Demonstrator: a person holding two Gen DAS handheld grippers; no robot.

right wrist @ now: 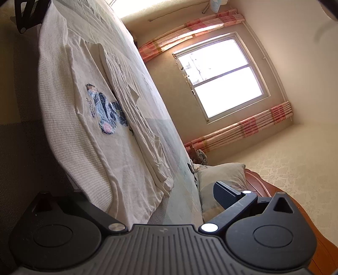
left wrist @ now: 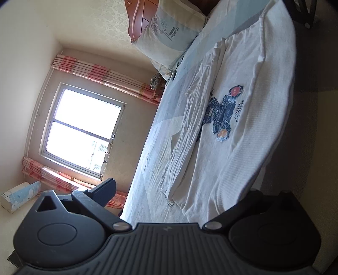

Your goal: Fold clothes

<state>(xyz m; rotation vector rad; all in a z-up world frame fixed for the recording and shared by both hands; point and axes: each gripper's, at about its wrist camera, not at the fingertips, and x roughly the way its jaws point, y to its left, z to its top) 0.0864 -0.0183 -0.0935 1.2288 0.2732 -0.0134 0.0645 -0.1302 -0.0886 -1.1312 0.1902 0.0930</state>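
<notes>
Left wrist: left tongs (left wrist: 177, 192) spread wide, empty | right tongs (right wrist: 135, 194) spread wide, empty | T-shirt (left wrist: 221, 131) half-folded on bed (left wrist: 152, 148)

The bed (left wrist: 152, 169) lies mostly bare toward the window (left wrist: 84, 129), at nine o'clock of the white T-shirt (left wrist: 236, 118), giving free passage. A pillow (left wrist: 166, 36) blocks the twelve o'clock end, beside the wooden headboard (left wrist: 139, 14).

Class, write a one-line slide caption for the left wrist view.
Open left gripper faces a half-folded white shirt on the bed.
</notes>
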